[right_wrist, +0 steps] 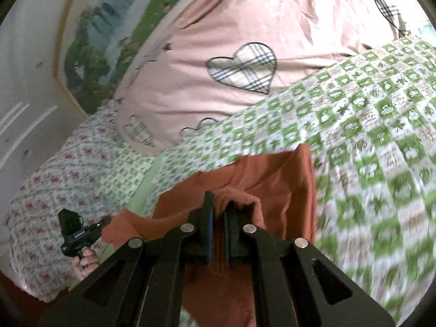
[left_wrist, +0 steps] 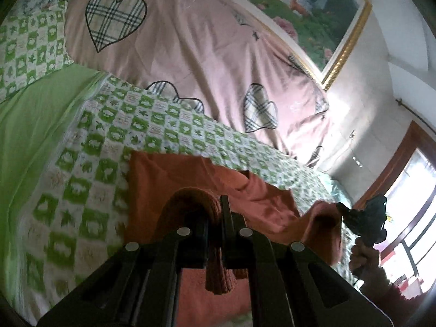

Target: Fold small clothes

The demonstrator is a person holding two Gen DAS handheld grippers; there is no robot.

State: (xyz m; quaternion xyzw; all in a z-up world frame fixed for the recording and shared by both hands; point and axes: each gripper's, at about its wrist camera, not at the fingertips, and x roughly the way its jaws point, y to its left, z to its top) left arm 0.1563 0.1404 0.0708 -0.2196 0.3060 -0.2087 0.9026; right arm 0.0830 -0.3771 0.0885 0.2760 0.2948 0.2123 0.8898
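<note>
Holding that rust-orange garment (left_wrist: 169, 179) by two pinches is where this could slip on you — the left gripper (left_wrist: 215, 218) has its jaws clamped nearly shut on a ribbed band of the cloth, and the right gripper (right_wrist: 218, 212) is pinched just as tight on another bunched edge, so both bites are thin. If you pull the two hands apart too hard, or swing them unevenly, my guess is one hem slides out and the half-made fold collapses into a heap. The other risk is the slack middle: the far part of the garment lies on the bed's checked green-and-white sheet (left_wrist: 90, 147) while the near part hangs up to your grippers, so the loose fabric could drag and wrinkle under itself instead of landing flat. The views are a bit blurred, so I can't tell which part of the garment each bite has. As for the surroundings — the garment sits toward the near edge of the bed, with a pink quilt (left_wrist: 190, 54) with plaid hearts bunched along the far side, a floral-print cloth (right_wrist: 60, 163) by the bed's left side, a gold-framed landscape picture (left_wrist: 313, 5) on the wall behind, and a bright window (left_wrist: 408, 190) off to the right.
</note>
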